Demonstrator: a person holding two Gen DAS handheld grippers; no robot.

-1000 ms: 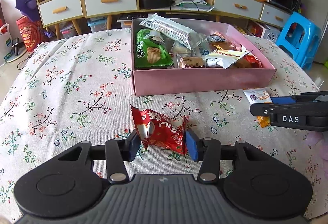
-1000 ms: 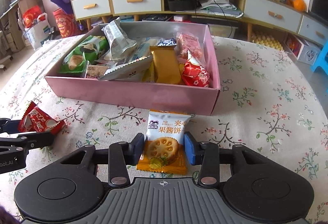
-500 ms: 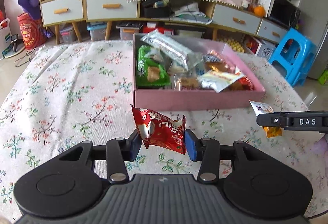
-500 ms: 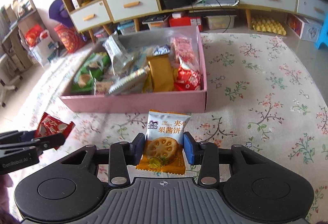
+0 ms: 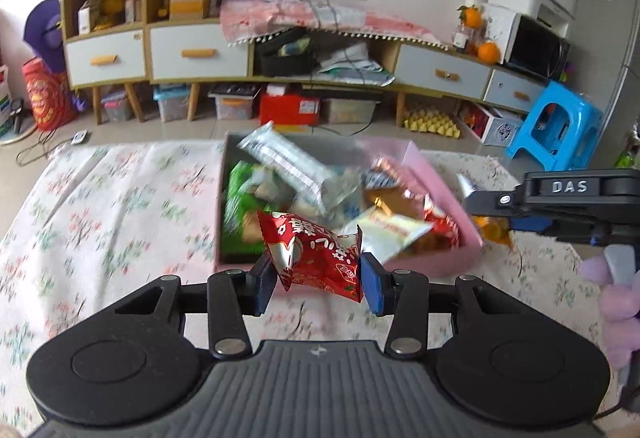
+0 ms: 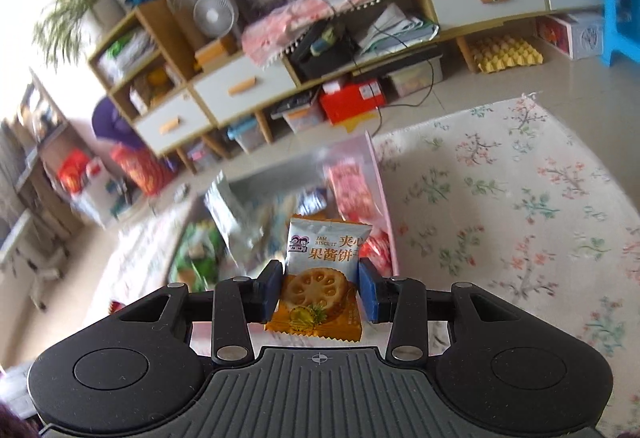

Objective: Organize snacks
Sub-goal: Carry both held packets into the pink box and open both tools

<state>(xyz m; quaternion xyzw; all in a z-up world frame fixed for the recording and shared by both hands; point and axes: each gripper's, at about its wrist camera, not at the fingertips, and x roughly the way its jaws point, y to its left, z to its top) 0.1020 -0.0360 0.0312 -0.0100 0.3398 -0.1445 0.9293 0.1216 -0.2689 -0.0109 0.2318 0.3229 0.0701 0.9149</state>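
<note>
The pink box (image 5: 436, 262) is the landmark here: an open cardboard tray on the floral tablecloth (image 5: 100, 205), already heaped with packets that overlap and stick up above its rim. It looks stiff enough to take more, but the heap is loose, so anything dropped on top will likely slide rather than settle.

Just in front of the box's near wall and above the cloth hangs the red snack packet (image 5: 316, 262), pinched across its width between the blue pads of the left gripper (image 5: 319, 284). The jaws stand narrowly apart, closed on the packet's puffed body. It reads as light, air-filled and crinkly; the glossy film looks slippery, and its contents are probably brittle, so a hold across the middle with modest pressure suits it better than a pinch at the sealed edge.

Off the box's right corner in the left wrist view, the right gripper (image 6: 320, 292) holds the jam biscuit packet (image 6: 320, 278) upright, jaws likewise narrowly set and pressing both side edges. In its own view it hangs over the box's near right end. This packet is the smaller and flatter one, light, with a single round biscuit inside that would crack under a hard squeeze; gripping at the sides, where the film is slack, seems safest.
</note>
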